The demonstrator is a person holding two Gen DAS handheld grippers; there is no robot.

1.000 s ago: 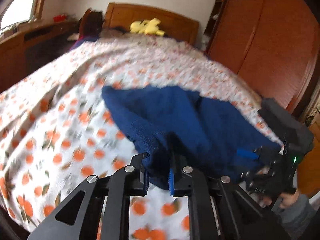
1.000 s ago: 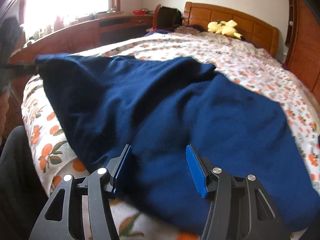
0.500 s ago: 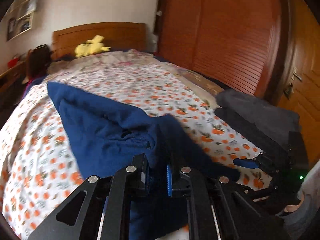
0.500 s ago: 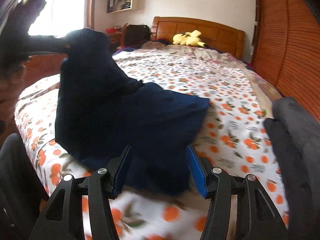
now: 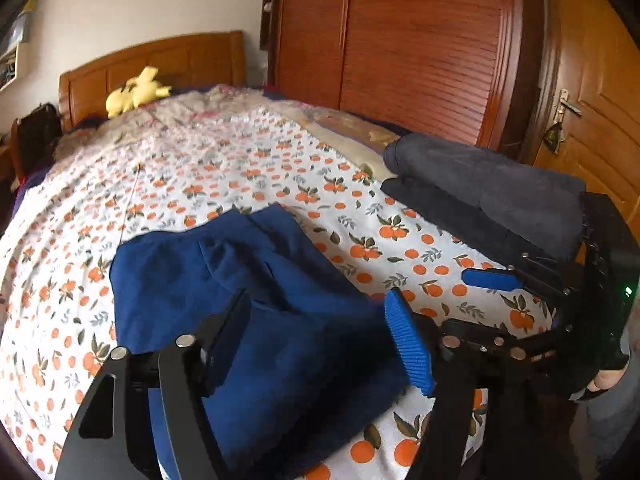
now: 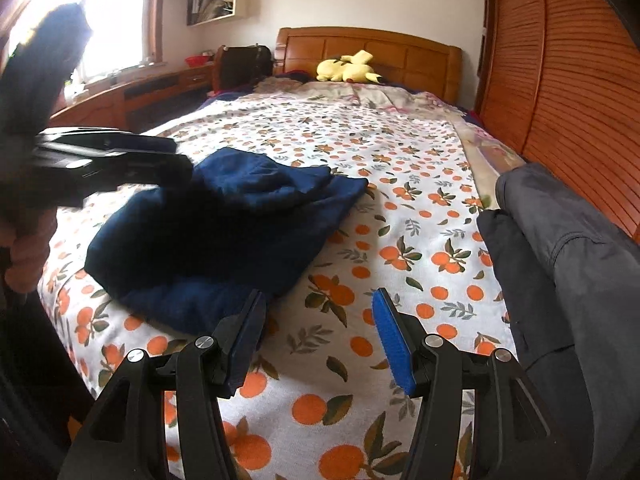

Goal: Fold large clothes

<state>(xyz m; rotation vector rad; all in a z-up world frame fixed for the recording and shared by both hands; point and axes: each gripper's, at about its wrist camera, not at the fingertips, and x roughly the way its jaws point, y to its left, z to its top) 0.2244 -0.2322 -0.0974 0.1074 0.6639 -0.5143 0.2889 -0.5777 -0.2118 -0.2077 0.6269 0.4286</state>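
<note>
A bed (image 6: 400, 152) under an orange-print sheet fills a bedroom w/ wooden headboard (image 6: 384, 52), slatted wardrobe doors (image 5: 416, 48) and a yellow plush toy (image 6: 348, 69). The navy garment (image 5: 256, 304) lies bunched near the foot edge; a folded grey pile (image 5: 488, 188) sits at the wardrobe side. Left gripper (image 5: 316, 336) is opening over the navy cloth, pads apparently clear of it. Right gripper (image 6: 316, 340) stands spread above bare sheet. Window glare washes out the left gripper's far end in the right-wrist view.

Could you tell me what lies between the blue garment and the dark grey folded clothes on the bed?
Only bare bedsheet, printed with oranges, separates the blue garment from the grey folded clothes; the right wrist view shows it.
</note>
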